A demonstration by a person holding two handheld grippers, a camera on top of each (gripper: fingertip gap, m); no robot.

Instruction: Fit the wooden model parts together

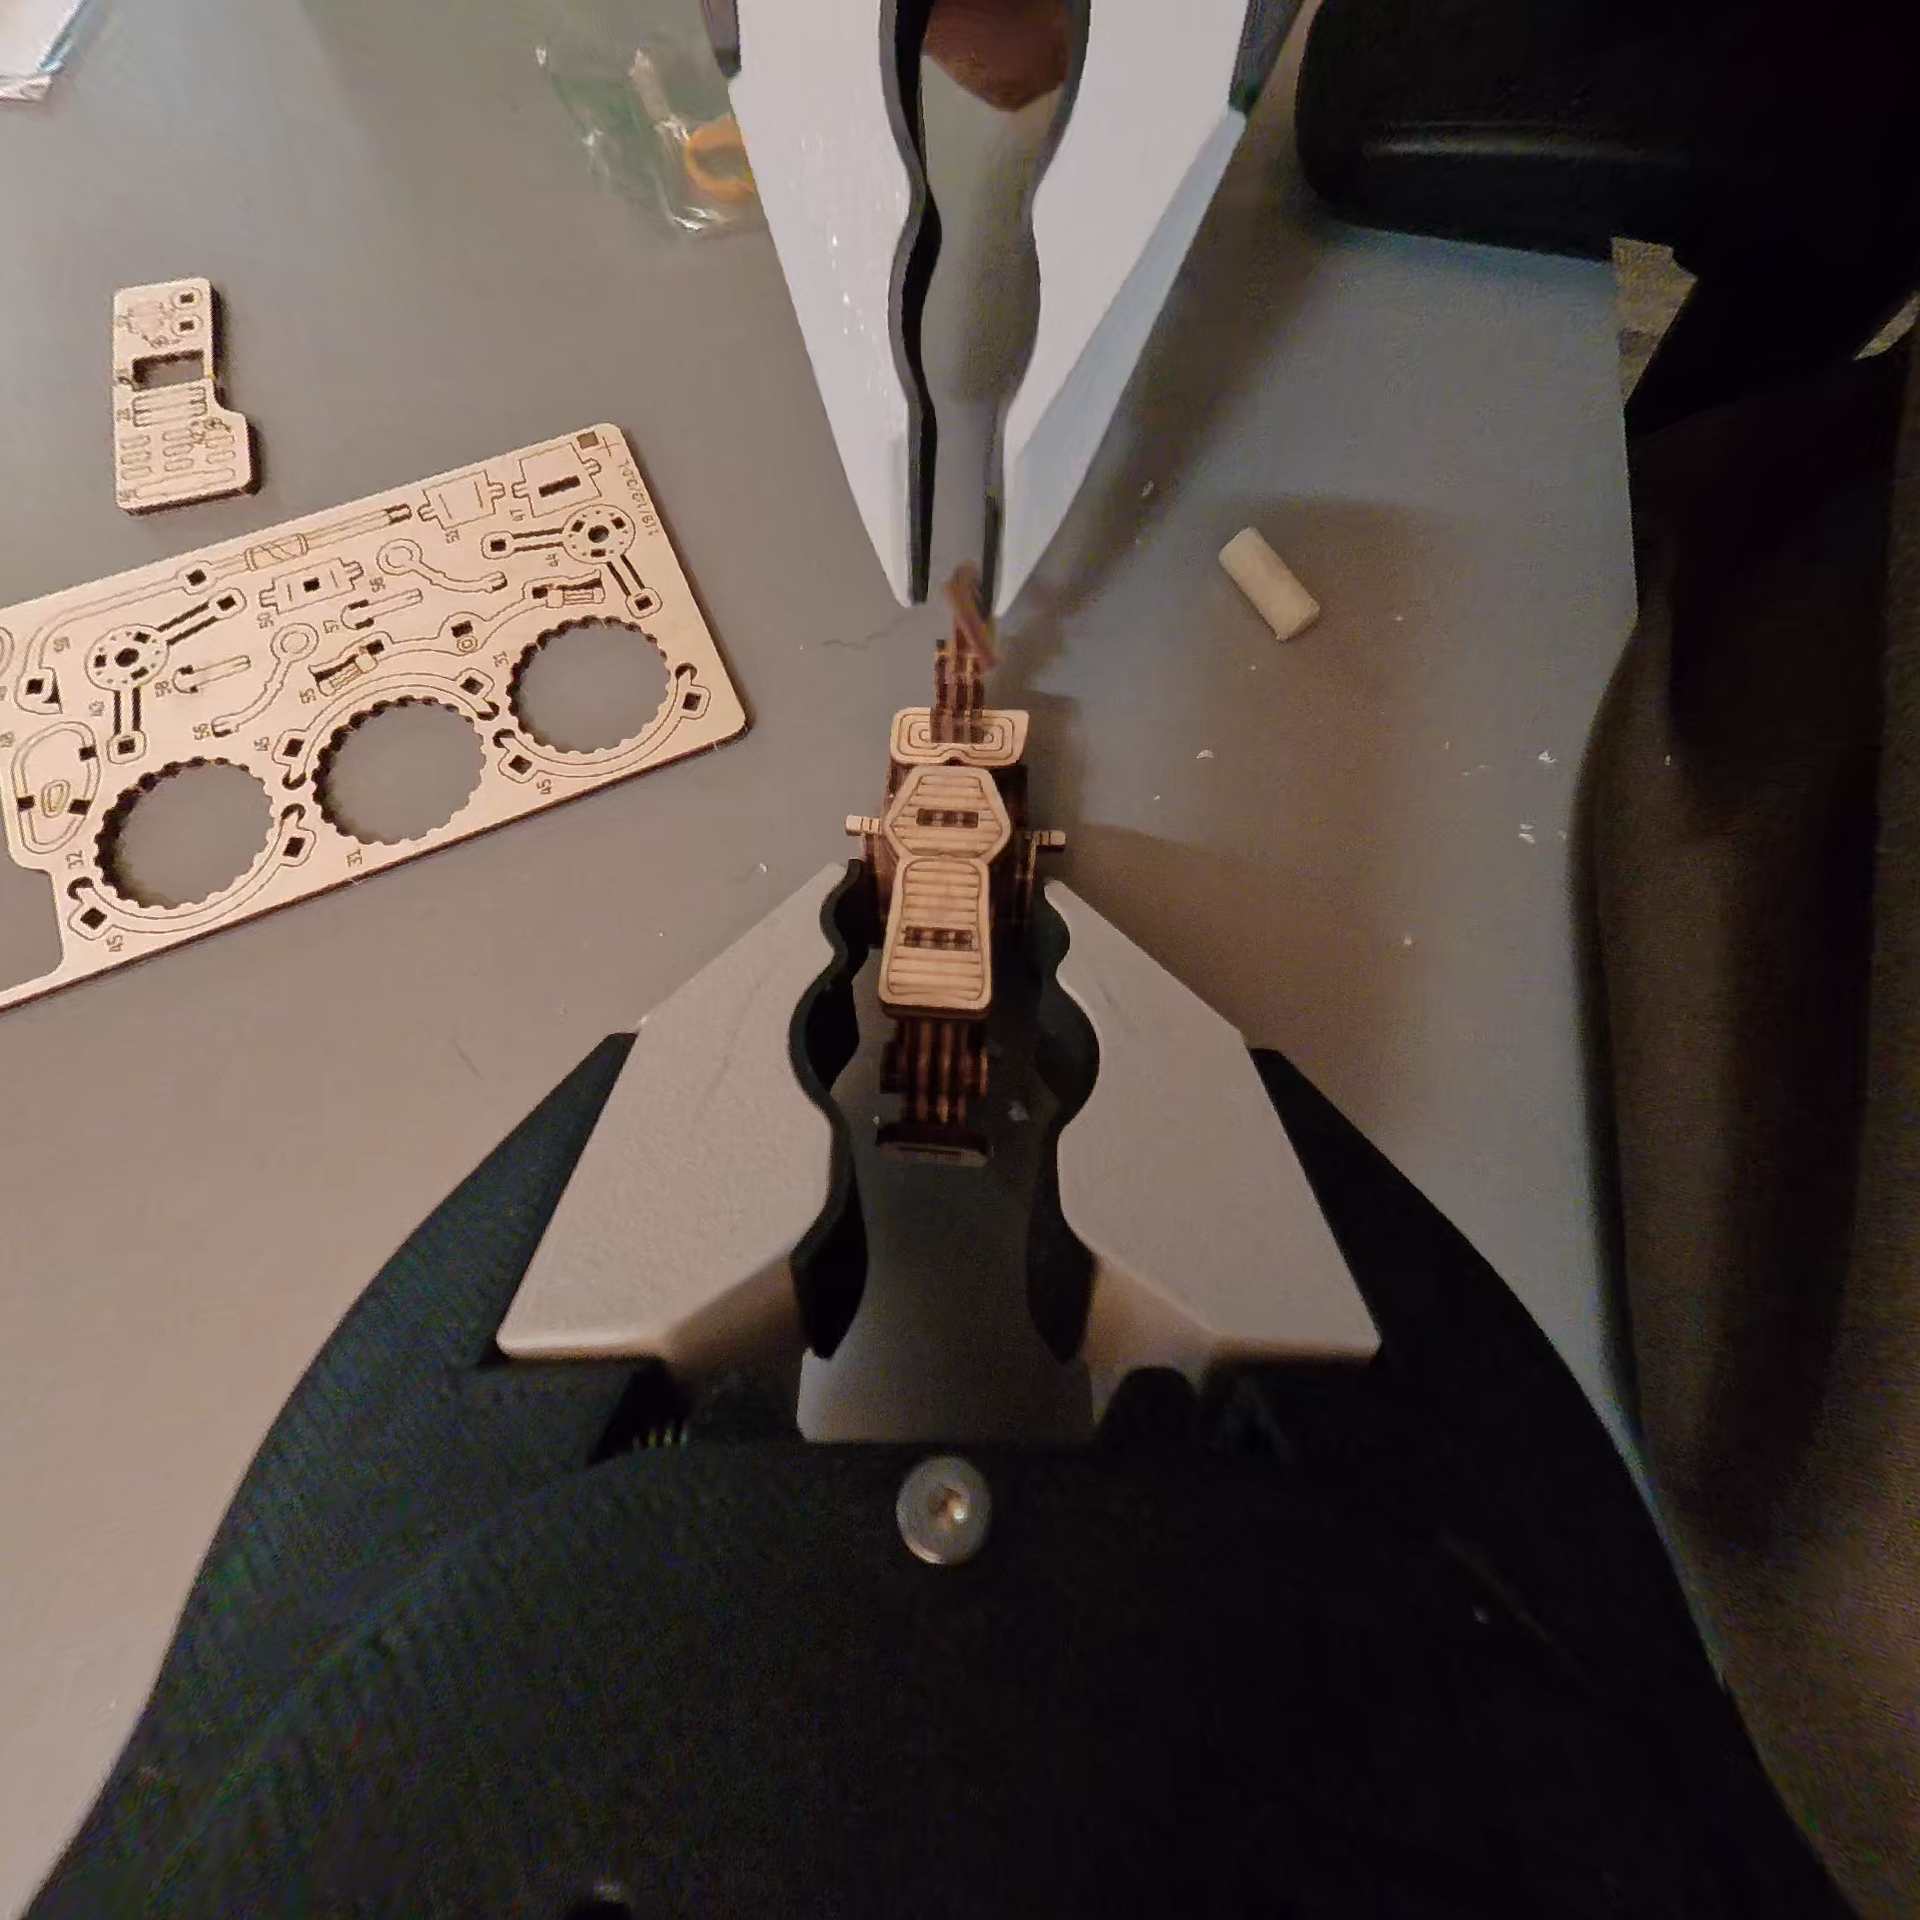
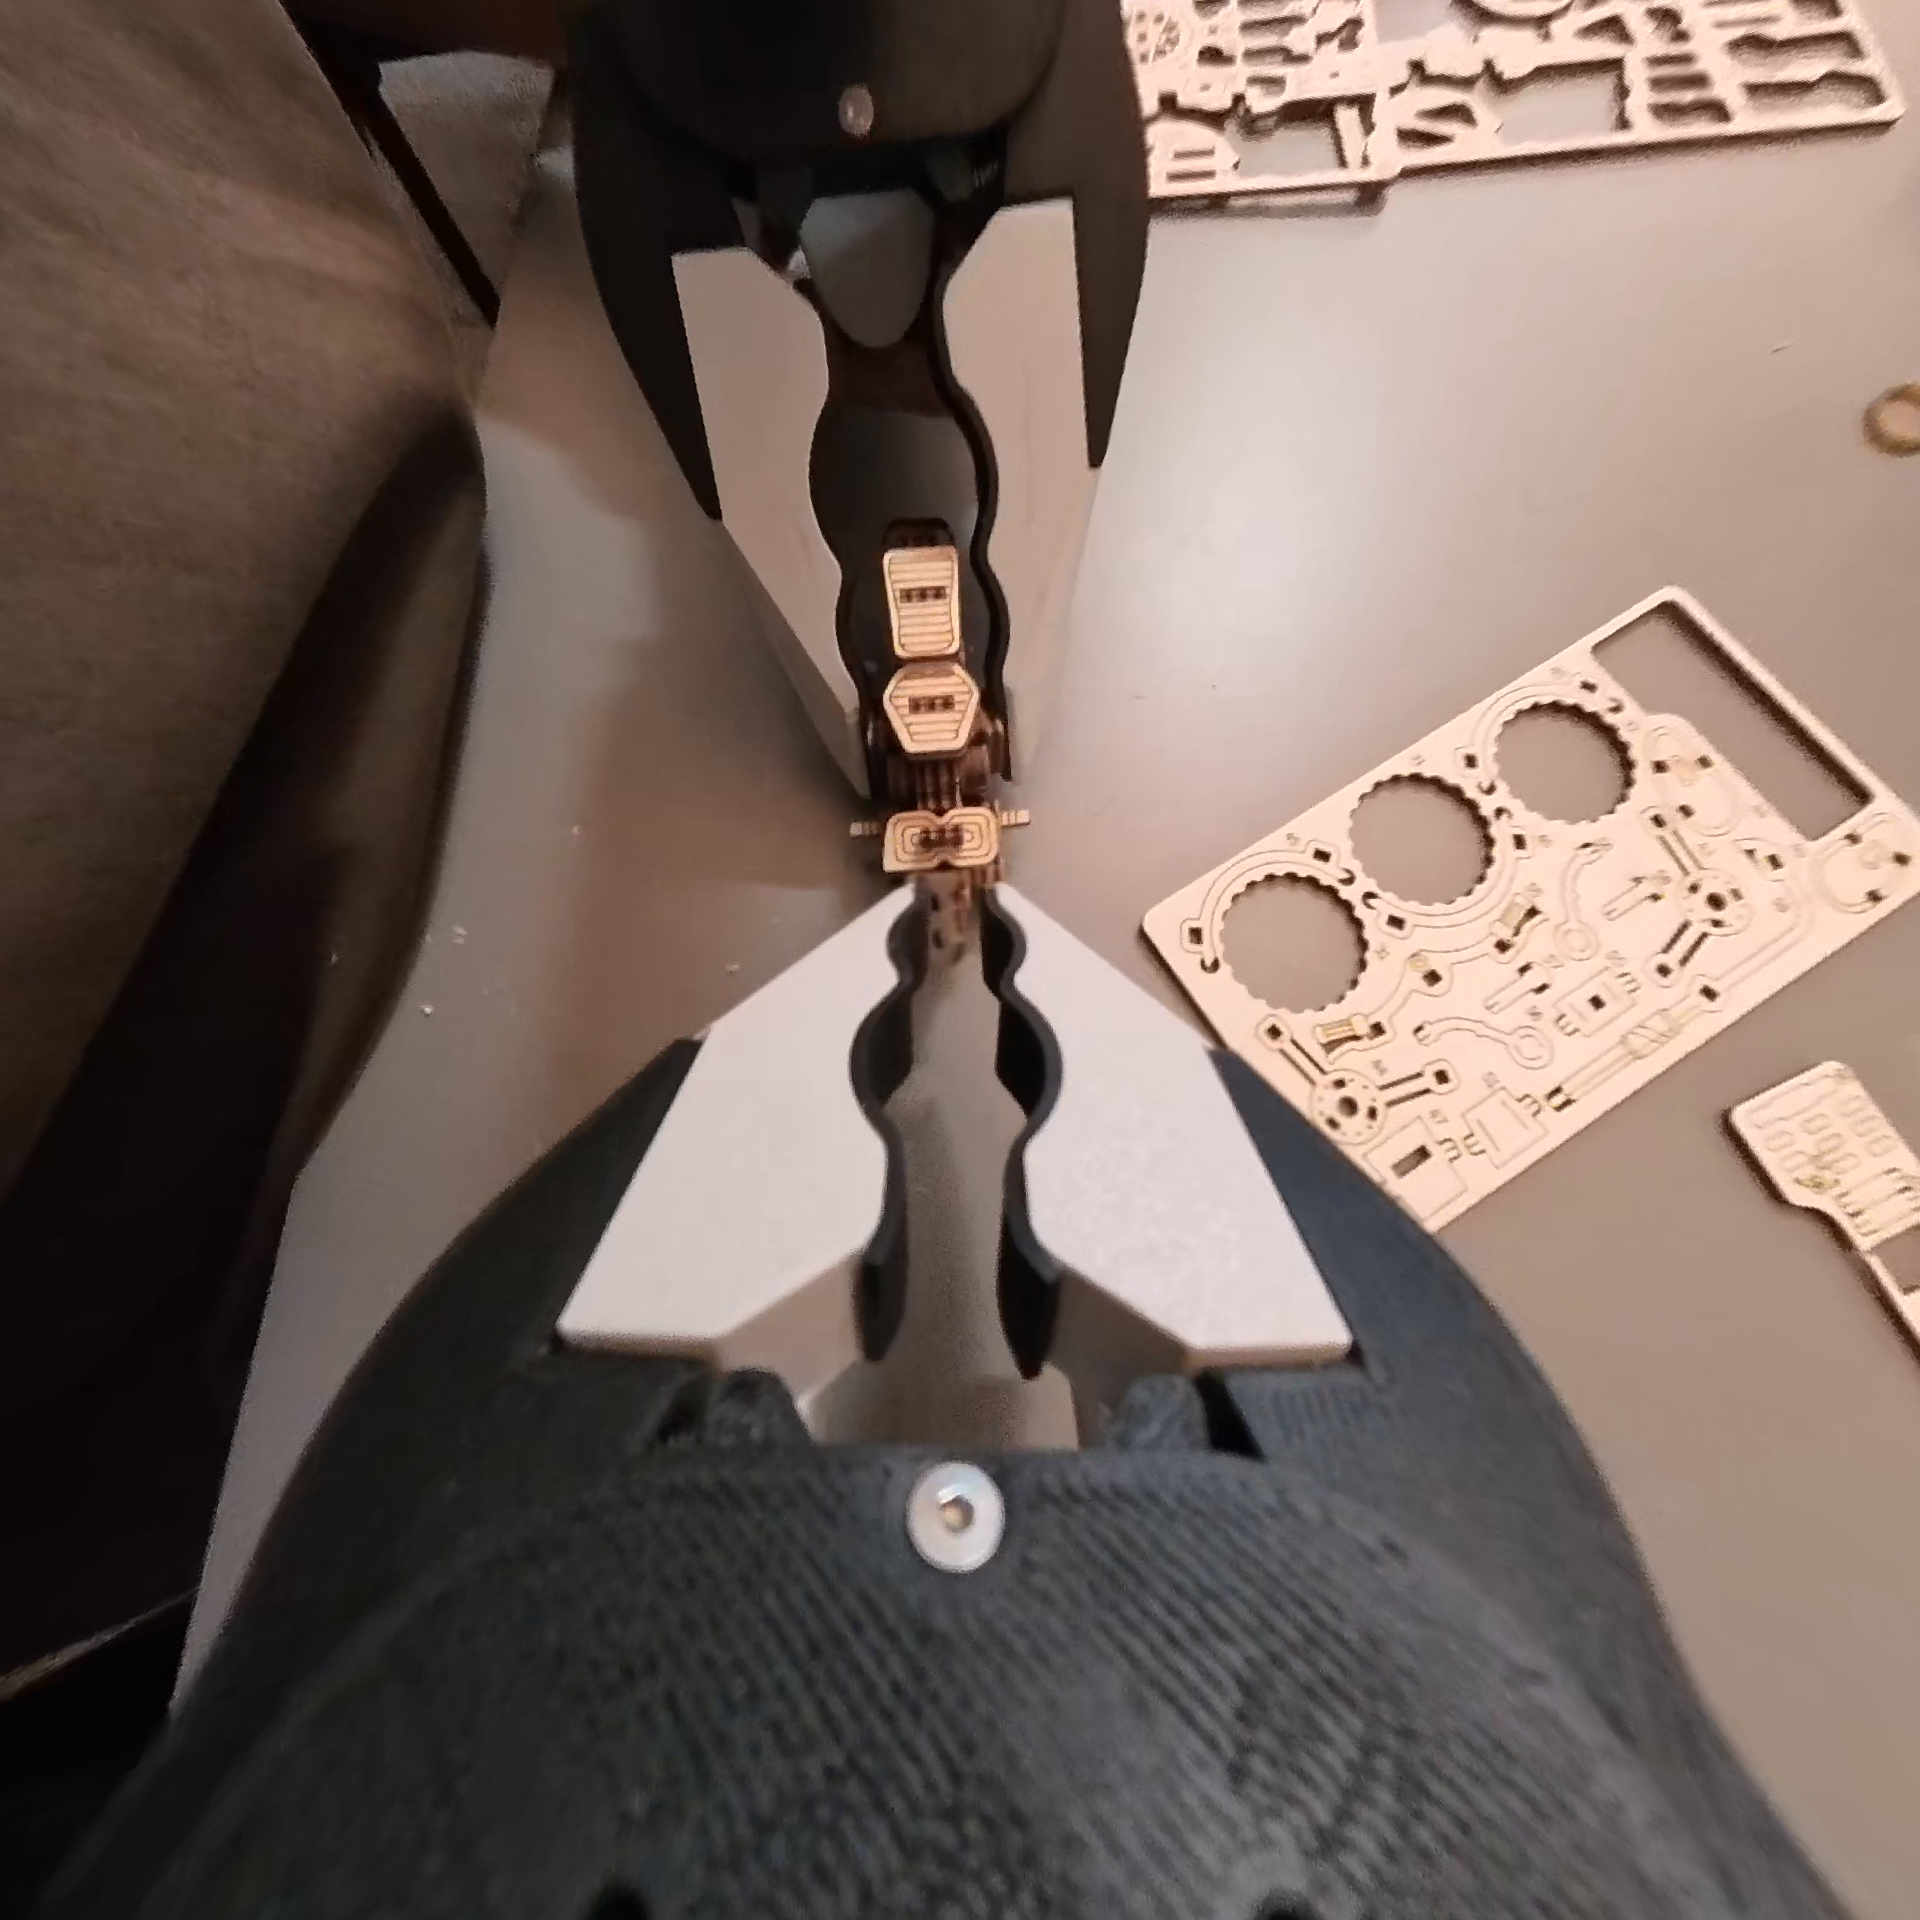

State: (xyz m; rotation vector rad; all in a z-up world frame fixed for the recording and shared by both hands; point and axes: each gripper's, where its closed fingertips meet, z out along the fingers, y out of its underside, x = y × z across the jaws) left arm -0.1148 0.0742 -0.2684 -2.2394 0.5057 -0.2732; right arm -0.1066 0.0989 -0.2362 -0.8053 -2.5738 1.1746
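A small layered wooden model with pale ribbed top plates is held above the grey table. My left gripper is shut on its rear half, the body sitting between the black pads. My right gripper comes in from the far side, nose to nose with the left one. It is shut on a small wooden part at the model's front end. In the right wrist view my right gripper pinches that part, which touches the model held in the left gripper.
A laser-cut wooden sheet with three round holes lies on the table, also visible in the right wrist view. Nearby are a loose wooden piece, a white cylinder, a plastic bag, a second sheet and dark fabric. The gap from one gripper's tips to the other's is roughly 5 cm. Both grippers' tips are roughly 20 cm from the loose wooden piece. My right wrist view looks at it from another angle.
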